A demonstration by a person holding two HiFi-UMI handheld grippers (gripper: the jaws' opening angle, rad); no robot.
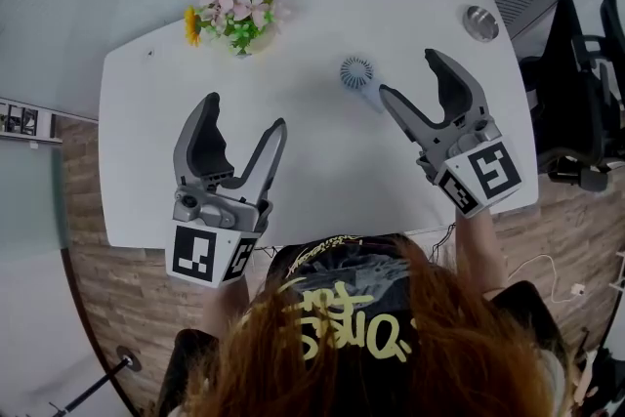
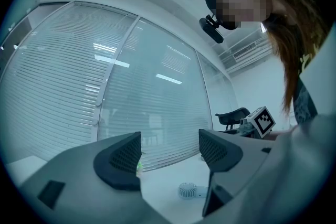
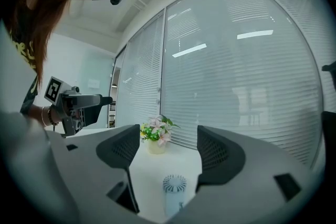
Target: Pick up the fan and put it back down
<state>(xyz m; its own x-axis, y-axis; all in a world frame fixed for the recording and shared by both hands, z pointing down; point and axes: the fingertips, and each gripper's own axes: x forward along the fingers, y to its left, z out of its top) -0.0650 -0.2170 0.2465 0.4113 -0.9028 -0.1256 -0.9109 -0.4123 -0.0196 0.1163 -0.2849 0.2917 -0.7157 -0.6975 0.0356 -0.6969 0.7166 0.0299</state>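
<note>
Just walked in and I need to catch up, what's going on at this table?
A person holds a two-jaw gripper in each hand above a white table. Both the left gripper and the right gripper are open and empty. The small fan sits on the table, untouched, just ahead of the right gripper. A pot of flowers stands near the far edge.

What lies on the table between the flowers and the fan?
Nothing: the head view shows bare white tabletop between the pink flower bouquet and the small pale-blue handheld fan.
</note>
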